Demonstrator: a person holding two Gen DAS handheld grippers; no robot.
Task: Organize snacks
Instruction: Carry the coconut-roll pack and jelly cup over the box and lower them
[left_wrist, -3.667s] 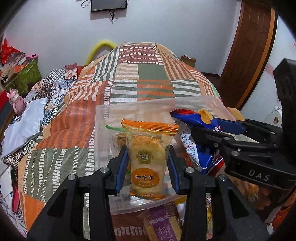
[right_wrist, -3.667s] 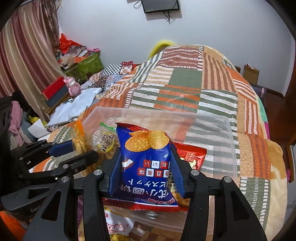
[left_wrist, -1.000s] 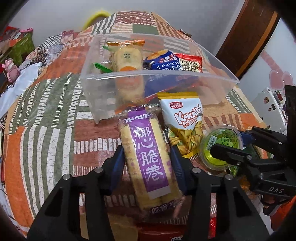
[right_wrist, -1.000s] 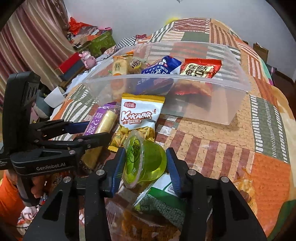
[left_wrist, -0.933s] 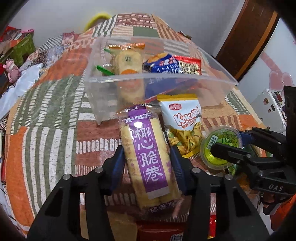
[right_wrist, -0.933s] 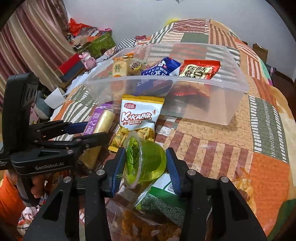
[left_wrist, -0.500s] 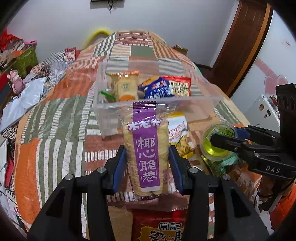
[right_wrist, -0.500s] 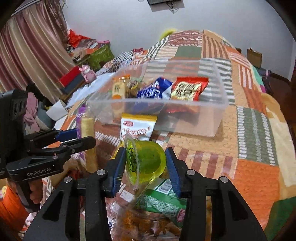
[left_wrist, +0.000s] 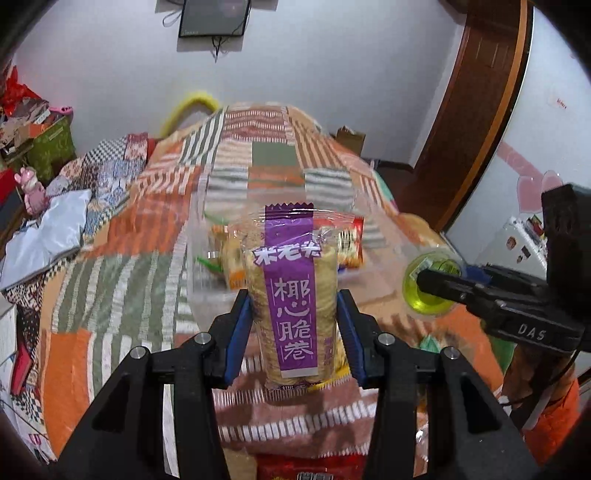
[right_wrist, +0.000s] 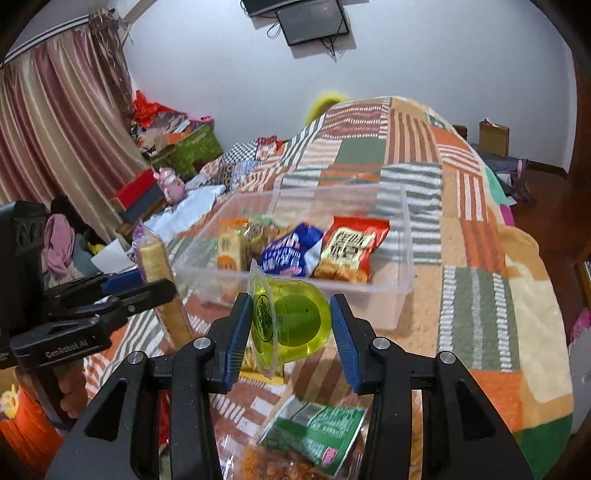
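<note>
My left gripper (left_wrist: 293, 326) is shut on a purple-banded pack of rolled wafers (left_wrist: 291, 302) and holds it upright in the air in front of the clear plastic bin (left_wrist: 199, 258). My right gripper (right_wrist: 291, 328) is shut on a green jelly cup (right_wrist: 295, 321), lifted just short of the bin's (right_wrist: 402, 291) near wall. The cup also shows in the left wrist view (left_wrist: 428, 284). The bin holds a red snack bag (right_wrist: 349, 251), a blue snack bag (right_wrist: 290, 254), an orange-topped cake pack (right_wrist: 229, 247) and a smaller pack behind it.
The bin stands on a bed with a patchwork quilt (right_wrist: 480, 295). A green-labelled snack bag (right_wrist: 317, 432) and a red pack (left_wrist: 306, 467) lie on the quilt near me. Boxes, a pink toy (right_wrist: 170, 184) and curtains crowd the left side.
Both grippers have risen and moved toward the bin with their snacks. The wafer pack and the jelly cup, lying on the quilt a second ago, are now held in the air.
</note>
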